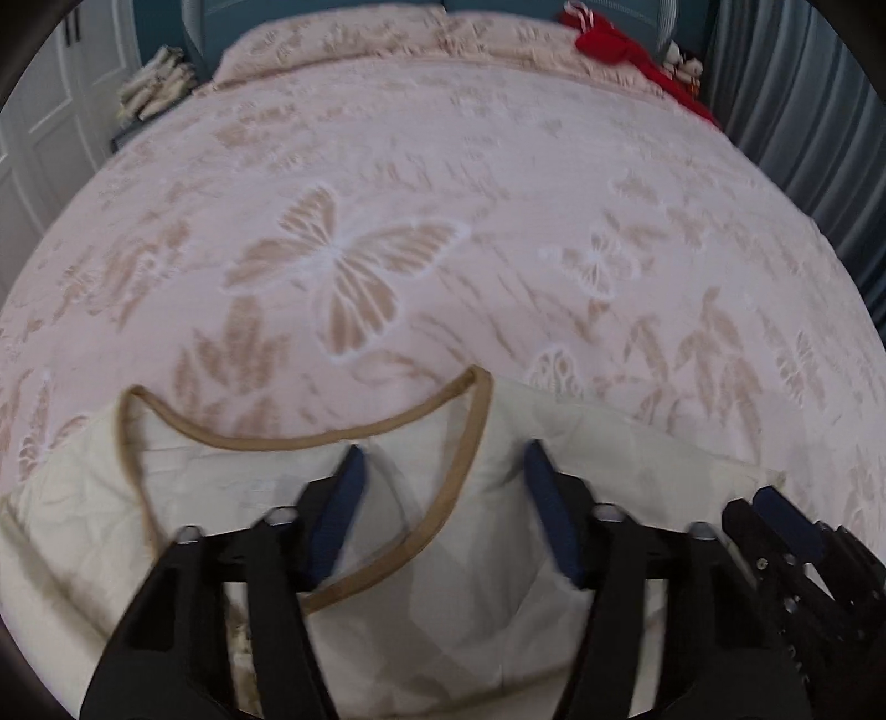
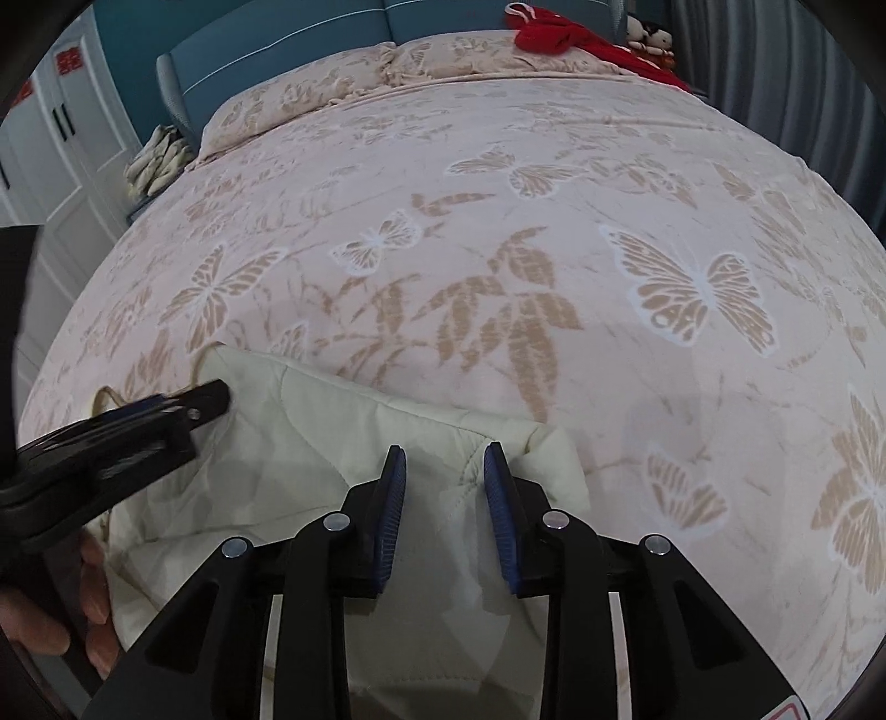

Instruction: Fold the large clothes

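both jaws gape over the cream garment point(image 1: 221, 498) at the frame's lower edge; left hand-held gripper point(image 1: 443, 515) straddles the tan-trimmed neckline point(image 1: 310, 440), right hand-held gripper point(image 2: 444, 515) the shoulder. pinch each squarely; lift evenly so the fold lands flat on the bed point(image 2: 498, 194)

garment point(image 1: 232, 498): cream, tan trim | bedspread point(image 1: 443, 194): pink, beige butterflies

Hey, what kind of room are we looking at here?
Most likely a bedroom. A wide bed with a butterfly-print bedspread fills the view, pillows rest against a teal headboard, and white wardrobe doors stand beside it. A cream quilted garment lies on the near edge.
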{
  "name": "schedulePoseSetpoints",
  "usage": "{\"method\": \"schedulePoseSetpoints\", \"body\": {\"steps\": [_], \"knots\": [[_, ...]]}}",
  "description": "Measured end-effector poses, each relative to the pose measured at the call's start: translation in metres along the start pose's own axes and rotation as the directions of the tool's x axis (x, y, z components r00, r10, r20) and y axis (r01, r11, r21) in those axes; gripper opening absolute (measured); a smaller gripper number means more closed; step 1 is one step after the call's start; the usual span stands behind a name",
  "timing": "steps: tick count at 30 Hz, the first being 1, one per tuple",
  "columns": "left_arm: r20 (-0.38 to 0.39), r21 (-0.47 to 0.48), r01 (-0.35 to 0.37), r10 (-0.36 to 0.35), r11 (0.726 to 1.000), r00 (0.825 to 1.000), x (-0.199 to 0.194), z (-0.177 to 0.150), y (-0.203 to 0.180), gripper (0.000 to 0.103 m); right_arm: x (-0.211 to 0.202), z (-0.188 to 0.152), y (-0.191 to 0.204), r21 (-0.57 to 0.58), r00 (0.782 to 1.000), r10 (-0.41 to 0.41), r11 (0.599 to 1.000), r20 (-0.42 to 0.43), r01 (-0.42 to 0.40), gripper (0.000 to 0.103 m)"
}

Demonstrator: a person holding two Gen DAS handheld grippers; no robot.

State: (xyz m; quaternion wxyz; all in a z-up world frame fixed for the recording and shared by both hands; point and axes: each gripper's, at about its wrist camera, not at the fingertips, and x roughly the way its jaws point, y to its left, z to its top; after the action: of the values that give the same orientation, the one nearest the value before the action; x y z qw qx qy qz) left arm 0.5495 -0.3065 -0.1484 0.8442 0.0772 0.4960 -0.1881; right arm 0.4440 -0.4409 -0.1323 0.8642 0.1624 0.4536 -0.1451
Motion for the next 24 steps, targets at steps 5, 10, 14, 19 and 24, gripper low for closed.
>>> {"method": "schedulePoseSetpoints", "body": {"steps": [5, 10, 14, 19, 24], "knots": [[0.056, 0.020, -0.029, 0.028, 0.999, 0.998, 0.003, -0.011, -0.002, 0.042, 0.008, -0.006, 0.004, -0.021, 0.999, -0.026, 0.999, 0.022, 0.027, 0.027], [0.111, -0.024, -0.004, 0.007, 1.000, 0.994, 0.004, -0.021, 0.008, 0.042, 0.014, -0.011, 0.003, -0.017, 0.998, -0.038, 0.999, 0.055, 0.039, 0.023], [0.135, -0.014, -0.033, 0.035, 0.999, 0.990, 0.006, -0.021, 0.004, 0.042, 0.016, -0.014, 0.002, -0.011, 0.996, -0.041, 0.999, 0.078, 0.042, 0.021], [0.178, -0.058, -0.048, 0.058, 0.997, 0.982, -0.008, -0.021, 0.011, 0.049, 0.007, -0.015, -0.008, 0.042, 0.992, -0.016, 0.999, 0.128, 0.010, 0.013], [0.272, -0.135, -0.027, 0.063, 0.990, 0.960, -0.067, -0.027, 0.062, 0.048, -0.047, -0.006, -0.026, 0.158, 0.967, -0.086, 0.986, 0.238, 0.048, 0.021]]}}
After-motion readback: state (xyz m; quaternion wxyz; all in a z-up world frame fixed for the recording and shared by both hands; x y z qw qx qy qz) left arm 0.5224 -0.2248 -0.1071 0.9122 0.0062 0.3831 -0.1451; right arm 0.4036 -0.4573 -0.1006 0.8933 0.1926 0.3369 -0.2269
